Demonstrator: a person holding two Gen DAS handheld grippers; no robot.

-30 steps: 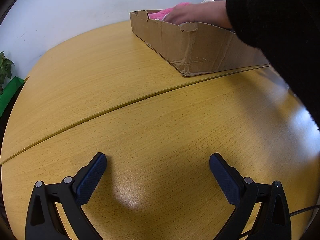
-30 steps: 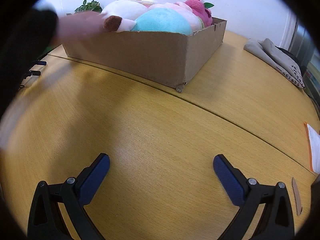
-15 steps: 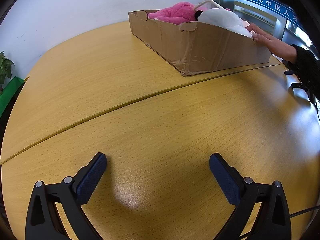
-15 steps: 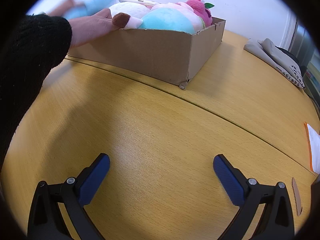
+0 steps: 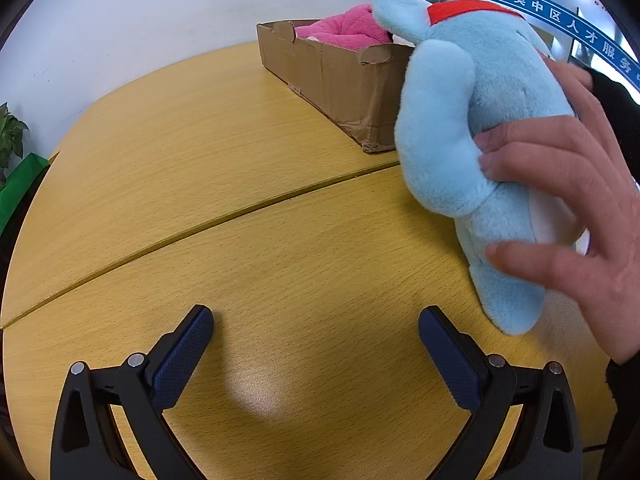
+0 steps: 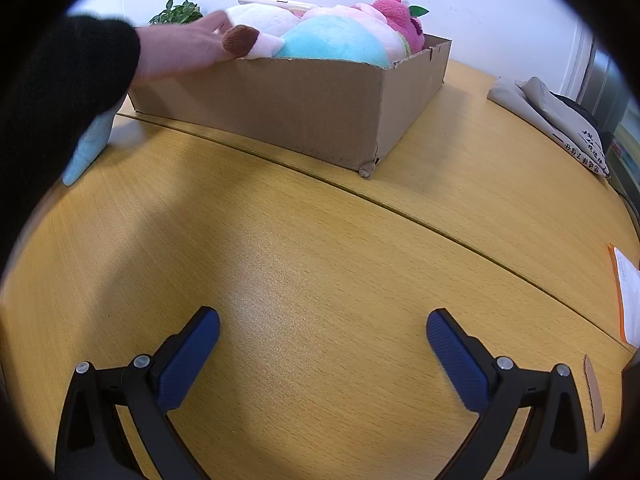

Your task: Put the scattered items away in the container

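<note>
A cardboard box (image 6: 304, 108) sits on the wooden table (image 6: 320, 264), filled with plush toys: pink (image 6: 396, 20), light blue (image 6: 332, 42) and white (image 6: 260, 18). It also shows in the left wrist view (image 5: 340, 76). A bare hand (image 5: 568, 208) holds a light blue plush toy (image 5: 472, 128) with a red collar upright on the table, right of my left gripper (image 5: 316, 342). Its foot shows in the right wrist view (image 6: 86, 152). Another hand (image 6: 180, 50) rests on the box's toys. My left gripper and my right gripper (image 6: 322, 342) are open, empty, low over the table.
A folded grey cloth (image 6: 552, 116) lies at the far right of the table. An orange-edged paper (image 6: 626, 296) lies at the right edge. A green plant (image 5: 10, 136) stands beyond the table's left edge. A wall is behind the box.
A hand has taken the light blue plush toy out of the box and set it on the table to the right of my left gripper. Neither gripper has moved.
</note>
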